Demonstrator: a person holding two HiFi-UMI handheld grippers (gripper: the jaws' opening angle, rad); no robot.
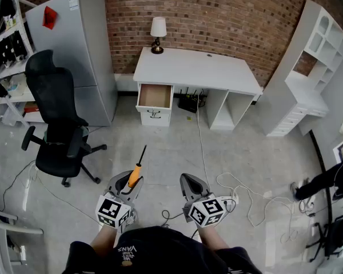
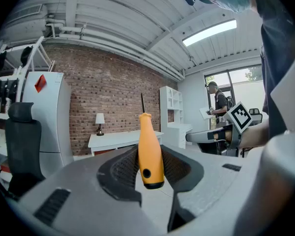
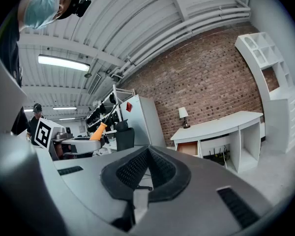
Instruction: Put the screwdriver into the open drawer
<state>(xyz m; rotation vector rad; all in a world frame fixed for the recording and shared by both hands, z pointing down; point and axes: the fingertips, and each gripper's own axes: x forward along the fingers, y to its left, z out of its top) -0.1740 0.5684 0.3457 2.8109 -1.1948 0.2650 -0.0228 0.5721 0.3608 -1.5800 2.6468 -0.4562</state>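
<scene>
clamping screwdriver in left tongs, open drawer ahead

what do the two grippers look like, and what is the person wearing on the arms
The left gripper and right gripper match: smooth light grey shells, and each claw is lined with black ribbed pads. Behind each sits a white cube with black square markers. The person wears a dark top; no sleeves cover the forearms.
</scene>
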